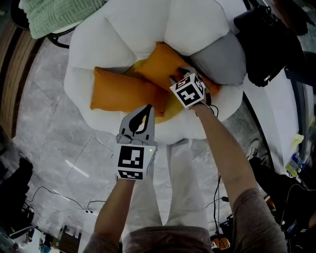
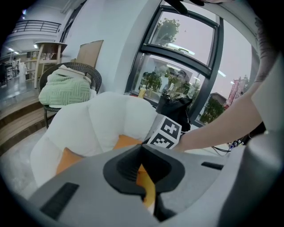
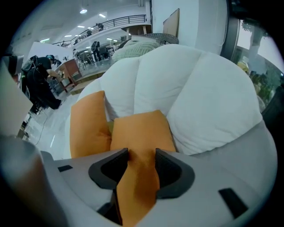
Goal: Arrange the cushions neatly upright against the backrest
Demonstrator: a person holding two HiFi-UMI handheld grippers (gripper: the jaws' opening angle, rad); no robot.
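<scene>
Two orange cushions lie on the seat of a white armchair (image 1: 123, 29). One orange cushion (image 1: 116, 91) lies flat at the left. The other orange cushion (image 1: 163, 64) leans tilted toward the backrest (image 3: 186, 84). Its near corner (image 3: 140, 177) sits between the jaws of my right gripper (image 3: 142, 153), which stand wide and open around it. A yellow cushion (image 1: 173, 106) shows under the orange ones, and a grey cushion (image 1: 222, 57) rests at the seat's right. My left gripper (image 1: 148, 111) hovers by the seat's front edge, shut on nothing.
A wicker chair with a green blanket (image 1: 54, 15) stands to the armchair's left. A black bag (image 1: 266, 44) sits at its right. Cables (image 1: 74, 200) trail over the marble floor near the person's legs. Large windows (image 2: 177, 66) lie behind the armchair.
</scene>
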